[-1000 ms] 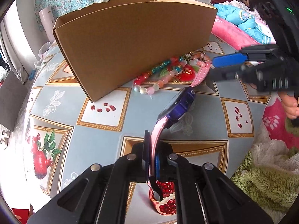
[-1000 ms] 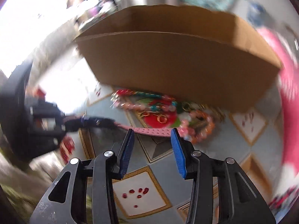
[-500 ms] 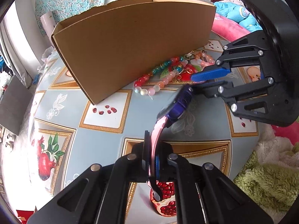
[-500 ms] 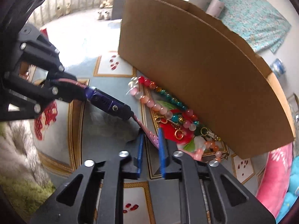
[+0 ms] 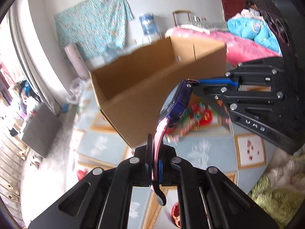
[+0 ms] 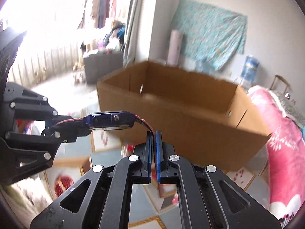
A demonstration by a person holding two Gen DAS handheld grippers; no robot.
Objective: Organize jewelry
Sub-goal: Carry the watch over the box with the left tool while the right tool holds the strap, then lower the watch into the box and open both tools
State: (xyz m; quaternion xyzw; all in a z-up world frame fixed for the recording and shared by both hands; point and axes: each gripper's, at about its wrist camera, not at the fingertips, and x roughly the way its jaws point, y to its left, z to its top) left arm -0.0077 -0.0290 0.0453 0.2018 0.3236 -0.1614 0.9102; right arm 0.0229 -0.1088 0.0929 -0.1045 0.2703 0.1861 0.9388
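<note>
A watch with a dark blue case and pink straps hangs in the air between both grippers, in front of the open cardboard box. My left gripper is shut on one pink strap, whose tail sticks out below the pads. My right gripper has its jaws closing on the other strap, which runs between its blue pads. In the right wrist view the watch lies level, with the left gripper at its far end. In the left wrist view the right gripper comes in from the right.
A blurred pile of coloured beads lies on the patterned tablecloth against the box wall. A pink blanket lies to the right, and a green fluffy cover at the table's near edge.
The right gripper came in and closed on the watch's free strap. Both grippers then rose and tilted up, lifting the watch off the table to the box's rim height.
</note>
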